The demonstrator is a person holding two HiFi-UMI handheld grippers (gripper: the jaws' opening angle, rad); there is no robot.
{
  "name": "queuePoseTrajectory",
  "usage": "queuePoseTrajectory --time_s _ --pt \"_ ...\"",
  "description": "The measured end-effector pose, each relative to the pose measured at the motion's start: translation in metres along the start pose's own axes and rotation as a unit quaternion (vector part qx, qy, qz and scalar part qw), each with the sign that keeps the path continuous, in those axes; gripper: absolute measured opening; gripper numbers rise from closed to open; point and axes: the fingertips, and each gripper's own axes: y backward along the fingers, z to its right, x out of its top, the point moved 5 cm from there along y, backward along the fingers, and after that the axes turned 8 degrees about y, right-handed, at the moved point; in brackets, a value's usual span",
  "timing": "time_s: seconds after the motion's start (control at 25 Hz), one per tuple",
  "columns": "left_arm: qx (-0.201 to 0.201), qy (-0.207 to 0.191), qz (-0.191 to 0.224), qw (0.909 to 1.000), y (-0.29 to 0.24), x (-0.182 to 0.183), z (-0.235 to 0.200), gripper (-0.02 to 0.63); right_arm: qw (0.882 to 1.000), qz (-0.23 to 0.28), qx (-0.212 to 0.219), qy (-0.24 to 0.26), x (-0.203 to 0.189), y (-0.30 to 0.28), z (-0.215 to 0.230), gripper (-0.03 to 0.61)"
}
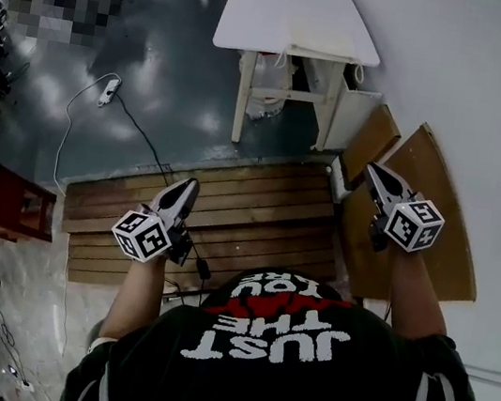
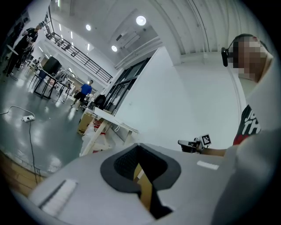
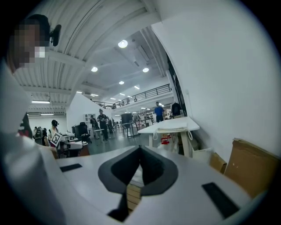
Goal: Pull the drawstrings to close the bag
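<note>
plank floor | left claw closed, empty | right claw closed, empty

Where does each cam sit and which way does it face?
Head view: on the person's head, looking steeply down at the wooden platform and white table; shows shirt, both forearms, left gripper, right gripper.
Left gripper view: on the left gripper, looking along its shut jaws towards the table; right gripper and forearm show at right.
Right gripper view: on the right gripper, looking along its shut jaws towards the table; left gripper shows at left.
Shared: all three see the white table; each gripper view sees the other gripper.
</note>
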Motion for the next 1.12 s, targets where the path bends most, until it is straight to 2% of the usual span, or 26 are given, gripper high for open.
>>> queuePoseTrajectory --time_s 0.28,0.6,0.84,1.12 --pt "0.004 0.011 -0.021 0.9997 -0.024 -0.006 -0.003 0.000 1.000 -0.006 0.000 -0.006 -0.004 -0.007 0.019 0.008" --pt "0.005 0.000 -0.051 0.9987 -0.100 -0.001 -0.002 0.000 1.000 -0.004 0.007 -0.015 -0.014 -0.037 0.084 0.009" --pt "0.032 -0.002 -0.048 0.9983 -0.205 0.015 -0.016 0.000 0.999 -0.003 0.038 -0.005 -0.014 -0.092 0.173 0.009" --pt "0.092 -0.009 -0.050 0.9945 -0.333 0.037 -0.016 0.000 0.993 -0.027 0.110 -0.014 -0.013 -0.153 0.276 0.009"
